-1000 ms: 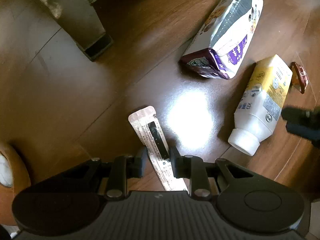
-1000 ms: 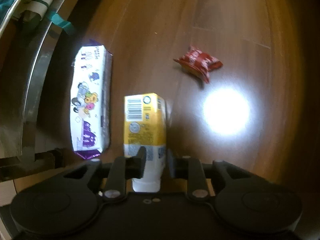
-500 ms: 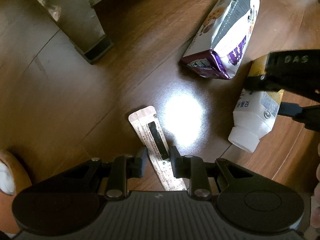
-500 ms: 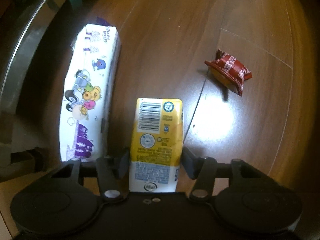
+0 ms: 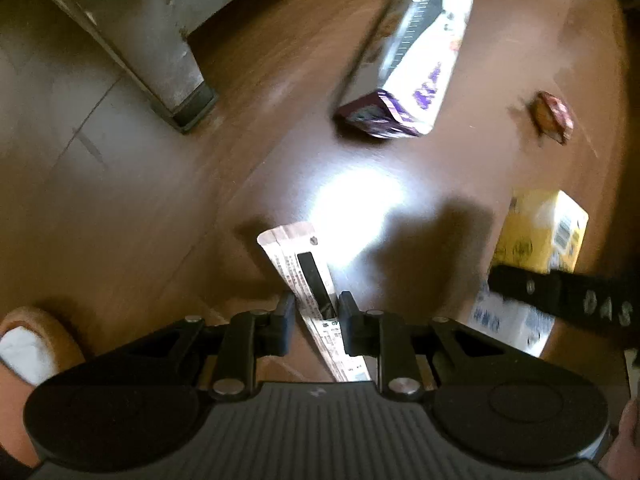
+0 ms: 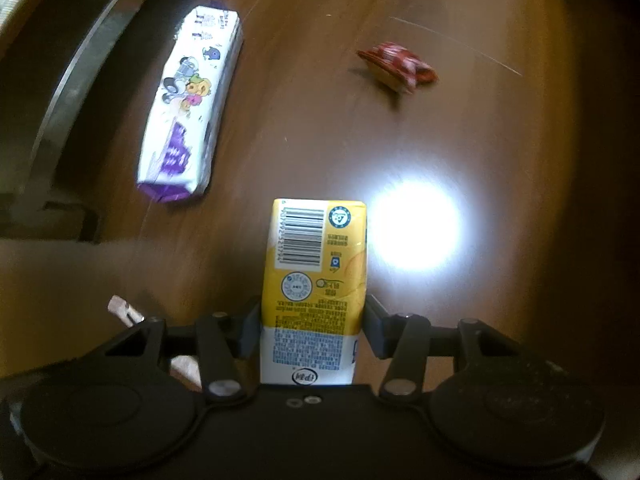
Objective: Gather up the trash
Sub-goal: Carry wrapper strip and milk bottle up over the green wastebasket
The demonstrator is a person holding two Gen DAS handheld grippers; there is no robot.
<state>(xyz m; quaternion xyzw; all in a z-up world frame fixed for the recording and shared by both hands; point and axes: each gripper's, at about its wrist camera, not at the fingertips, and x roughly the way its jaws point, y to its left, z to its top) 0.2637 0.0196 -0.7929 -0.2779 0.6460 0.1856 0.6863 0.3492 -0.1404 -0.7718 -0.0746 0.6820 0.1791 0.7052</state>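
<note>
A long pink-white sachet (image 5: pixel 296 256) hangs off the wooden floor with my left gripper (image 5: pixel 314 312) shut on its lower part, the jaws still closing a little. Its tip (image 6: pixel 122 310) also shows in the right wrist view. My right gripper (image 6: pixel 312 320) is shut on a yellow and white bottle (image 6: pixel 314 264), pads against both sides, and holds it above the floor. In the left wrist view the bottle (image 5: pixel 540 236) sits at the right, behind a black finger (image 5: pixel 560 294) of that gripper.
A purple-white snack pack (image 5: pixel 416 60) (image 6: pixel 192 104) and a crumpled red wrapper (image 5: pixel 552 116) (image 6: pixel 396 64) lie on the floor. A metal furniture leg (image 5: pixel 160 52) stands far left. A slippered foot (image 5: pixel 28 352) is at the left edge.
The right jaws spread, took the yellow bottle between them and lifted it off the floor, moving it closer to the left gripper. The left gripper rose slightly with the sachet.
</note>
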